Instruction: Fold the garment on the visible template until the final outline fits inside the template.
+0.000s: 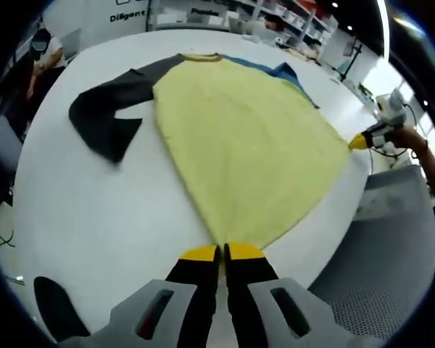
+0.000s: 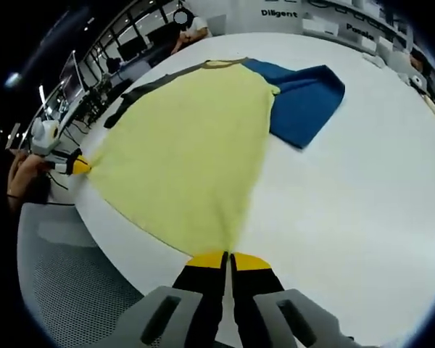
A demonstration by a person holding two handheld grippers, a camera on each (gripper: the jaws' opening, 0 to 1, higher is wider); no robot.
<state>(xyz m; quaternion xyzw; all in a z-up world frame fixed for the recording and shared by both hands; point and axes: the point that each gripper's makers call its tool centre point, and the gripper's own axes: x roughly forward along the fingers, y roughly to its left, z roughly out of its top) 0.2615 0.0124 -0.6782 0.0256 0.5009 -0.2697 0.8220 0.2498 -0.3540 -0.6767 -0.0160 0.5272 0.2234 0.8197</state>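
A garment with a pale yellow body (image 1: pixel 239 138) lies spread on the white round table (image 1: pixel 94 217). Its dark grey sleeve (image 1: pixel 109 109) lies folded to one side and its blue sleeve (image 1: pixel 283 71) shows at the far edge. My left gripper (image 1: pixel 222 252) is shut on one hem corner. My right gripper (image 1: pixel 359 141) grips the other hem corner by the table edge. In the right gripper view, my right gripper (image 2: pixel 227 257) is shut on the yellow hem (image 2: pixel 188 145), the blue sleeve (image 2: pixel 304 98) lies flat beyond, and my left gripper (image 2: pixel 80 165) pinches the far corner.
The table edge runs close to both held corners, with a grey mesh surface (image 1: pixel 377 268) below it. Shelving (image 1: pixel 290 14) and a seated person (image 2: pixel 192 25) stand beyond the far side. Bare tabletop (image 2: pixel 362 203) stretches past the blue sleeve.
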